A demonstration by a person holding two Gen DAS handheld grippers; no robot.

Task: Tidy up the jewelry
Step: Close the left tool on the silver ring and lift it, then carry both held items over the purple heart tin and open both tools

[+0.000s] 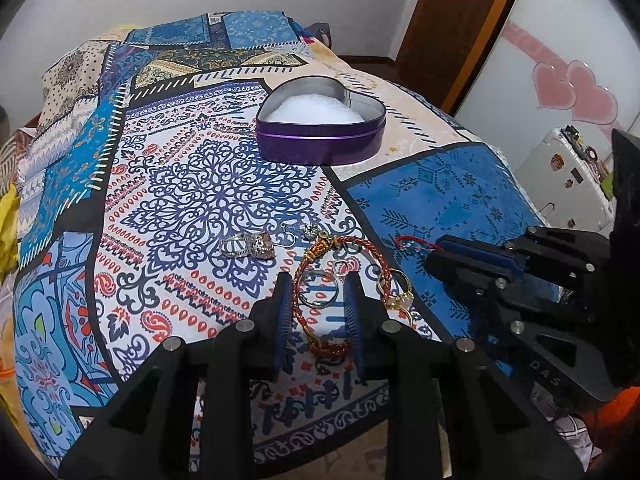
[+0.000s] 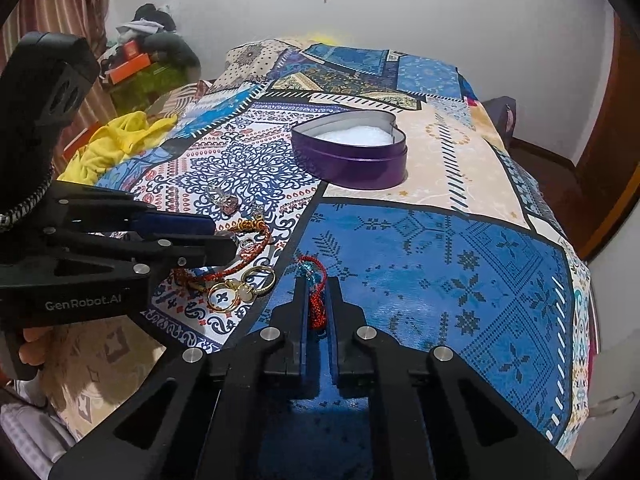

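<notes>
Right gripper (image 2: 318,300) is pinched narrow around a red cord bracelet (image 2: 317,304) with a small turquoise bead at its far end, the cord sandwiched between the two blue pads and lying on the blue patch of the patterned cloth (image 2: 460,280). From the left wrist view that same gripper (image 1: 444,250) sits low on the right, with the red cord (image 1: 414,243) peeking out just past its tips. The left gripper (image 1: 318,300) stands with its jaws apart, holding nothing, its fingers planted either side of a loop of the red-and-gold braided bangle (image 1: 340,284); a thin silver hoop (image 1: 320,290) lies inside that loop, between the pads. Just right of it, a cluster of gold rings (image 1: 400,296) rests on the cloth, touching the braid. A little farther and to the left, two chunky silver rings (image 1: 250,246) lie side by side, with a pair of small earrings (image 1: 298,234) beside them. Far beyond, well apart from the jewelry, a purple heart-shaped tin (image 1: 322,120) sits open on the cream patch, filled with white padding. In the right wrist view the tin (image 2: 350,152) is at the far centre, and the gold rings (image 2: 240,288) lie just left of the closed fingers.
</notes>
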